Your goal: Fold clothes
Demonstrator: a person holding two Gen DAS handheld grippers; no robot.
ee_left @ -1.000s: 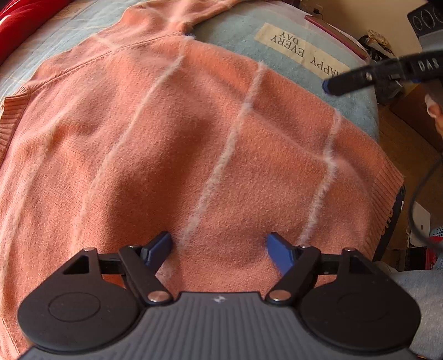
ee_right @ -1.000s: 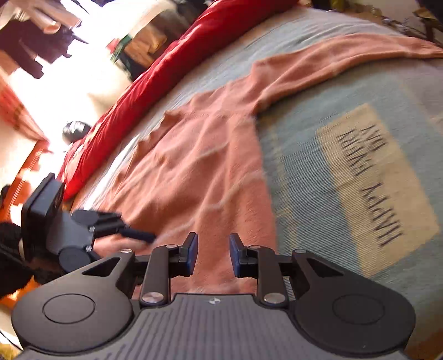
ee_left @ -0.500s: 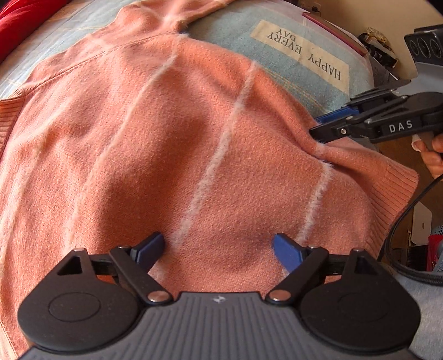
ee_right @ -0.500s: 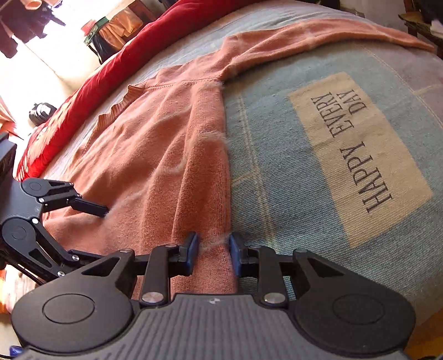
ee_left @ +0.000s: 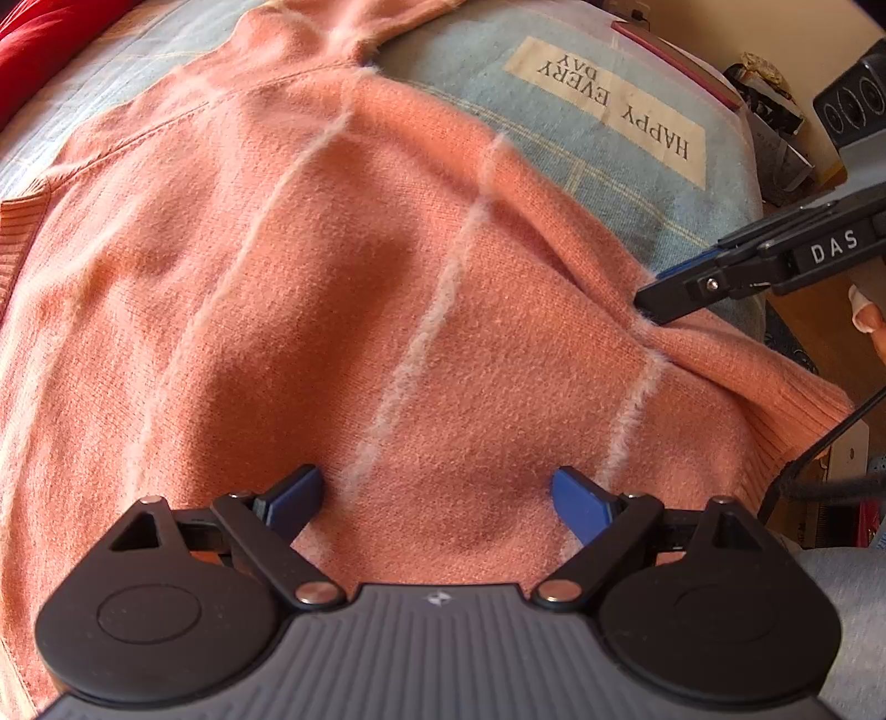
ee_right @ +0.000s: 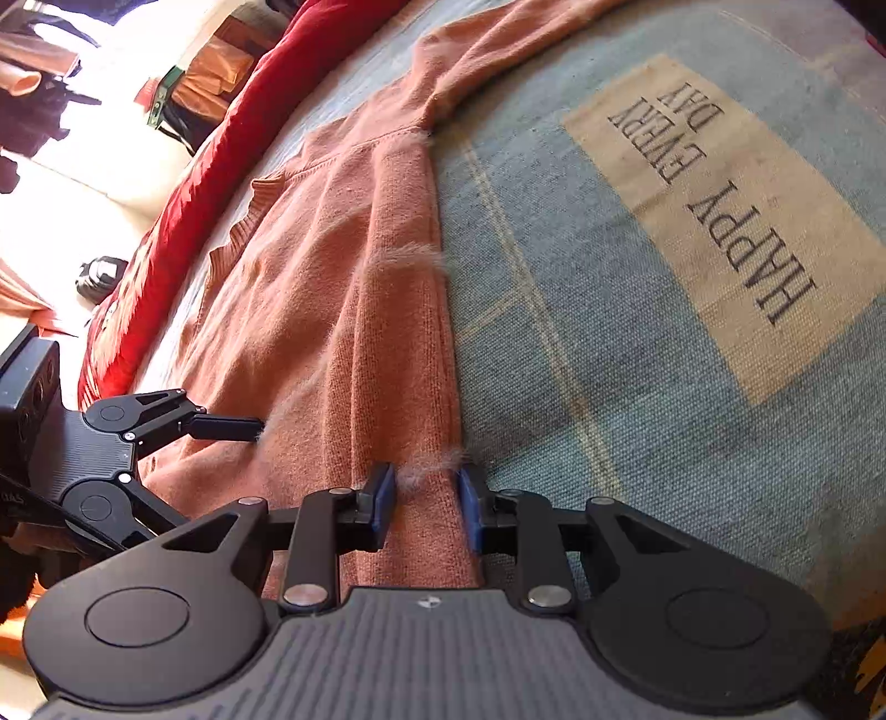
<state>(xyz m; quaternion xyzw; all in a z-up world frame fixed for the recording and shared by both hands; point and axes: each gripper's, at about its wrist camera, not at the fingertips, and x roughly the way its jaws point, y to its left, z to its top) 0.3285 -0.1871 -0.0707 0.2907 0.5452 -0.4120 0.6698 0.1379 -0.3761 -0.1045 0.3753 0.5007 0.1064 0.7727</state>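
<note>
The blue pads [ee_left: 581, 504] of the left gripper [ee_left: 437, 498] stood far apart and its jaws were opening, with only the flat knit of the orange sweater [ee_left: 343, 288] below the gap, so this gripper was released and grasped nothing. It pointed steeply down at the lower body of the sweater, near the ribbed hem [ee_left: 792, 421]. The right gripper [ee_right: 425, 501] had its two pads [ee_right: 382, 498] close together, and the side edge of the sweater [ee_right: 354, 310] ran between them, where a pale fuzzy stripe reached the edge. Small gaps seemed to remain at each pad, so the fingers looked released around the edge rather than clenched on it. In the left wrist view the tip of the right gripper [ee_left: 664, 302] met the same edge, and the fabric was pulled into a small fold there. A hand [ee_left: 869, 321] appeared only partly at the picture border behind it. The sweater lay spread flat on a blue bedspread [ee_right: 637, 387], with thin pale lines across it, one sleeve [ee_right: 531, 50] stretched away toward the far side and the collar [ee_right: 249, 221] toward a red blanket [ee_right: 232, 149]. A beige patch [ee_right: 731, 221] with the words HAPPY EVERY DAY was on the bedspread beside the sweater. In the right wrist view the left gripper [ee_right: 243, 429] rested over the sweater on the left side.
</note>
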